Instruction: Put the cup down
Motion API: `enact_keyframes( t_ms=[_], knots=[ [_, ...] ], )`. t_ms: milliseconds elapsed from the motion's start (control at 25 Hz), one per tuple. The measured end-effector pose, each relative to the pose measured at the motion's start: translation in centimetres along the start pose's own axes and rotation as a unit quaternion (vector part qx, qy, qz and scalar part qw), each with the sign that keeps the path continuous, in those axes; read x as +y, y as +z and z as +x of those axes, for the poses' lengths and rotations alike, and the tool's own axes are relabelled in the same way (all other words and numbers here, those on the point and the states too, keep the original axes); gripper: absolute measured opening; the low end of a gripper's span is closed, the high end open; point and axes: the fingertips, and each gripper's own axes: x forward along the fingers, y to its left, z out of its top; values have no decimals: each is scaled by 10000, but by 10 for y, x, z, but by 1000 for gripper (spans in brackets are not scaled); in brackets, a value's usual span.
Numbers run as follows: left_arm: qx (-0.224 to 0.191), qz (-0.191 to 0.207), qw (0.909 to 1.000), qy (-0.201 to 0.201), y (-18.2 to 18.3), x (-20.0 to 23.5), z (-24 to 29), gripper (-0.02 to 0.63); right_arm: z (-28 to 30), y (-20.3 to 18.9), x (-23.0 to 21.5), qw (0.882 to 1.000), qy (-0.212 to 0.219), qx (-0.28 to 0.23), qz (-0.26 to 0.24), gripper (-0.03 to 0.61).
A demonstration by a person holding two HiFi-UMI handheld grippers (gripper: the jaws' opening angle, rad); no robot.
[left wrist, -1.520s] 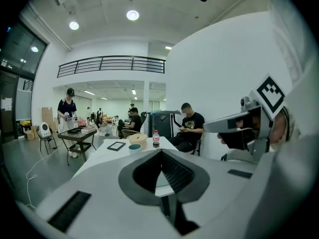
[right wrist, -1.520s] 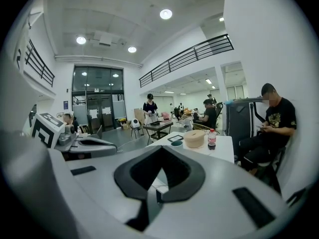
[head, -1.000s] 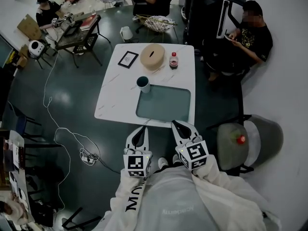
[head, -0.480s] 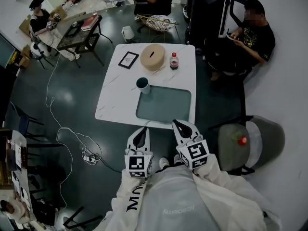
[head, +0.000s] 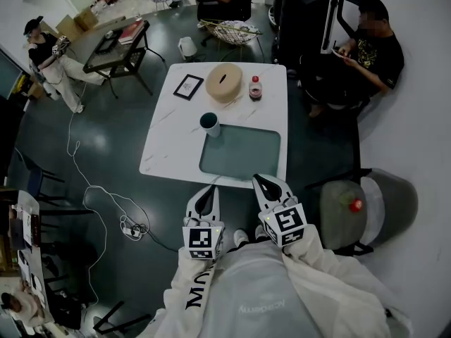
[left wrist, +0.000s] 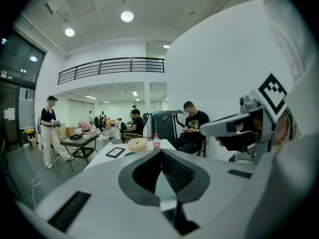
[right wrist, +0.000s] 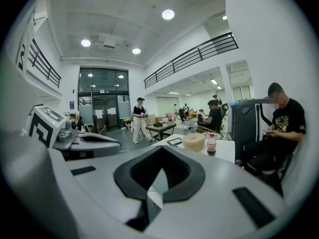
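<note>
A dark cup stands upright on the white table, at the far left corner of a teal mat. Both grippers hang close to my body, short of the table's near edge and well apart from the cup. My left gripper is shut with nothing in it; its closed jaws fill the left gripper view. My right gripper is beside it, also shut and empty, as the right gripper view shows.
Farther back on the table are a framed picture, a round wooden box and a red-capped bottle. A grey chair stands to the right, cables lie on the floor at the left, and a seated person is beyond the table's right side.
The person at the far left has got up and walked beside the dark side table. Both grippers and the cup have stayed where they were.
</note>
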Motion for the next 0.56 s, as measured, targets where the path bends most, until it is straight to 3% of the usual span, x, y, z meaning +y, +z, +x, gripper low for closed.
enact_keyframes(
  t_ms=[560],
  knots=[
    [69, -69, 10000, 6, -8, 3, 1, 11, 1, -3, -1, 10000, -57, 23, 8, 5]
  ],
)
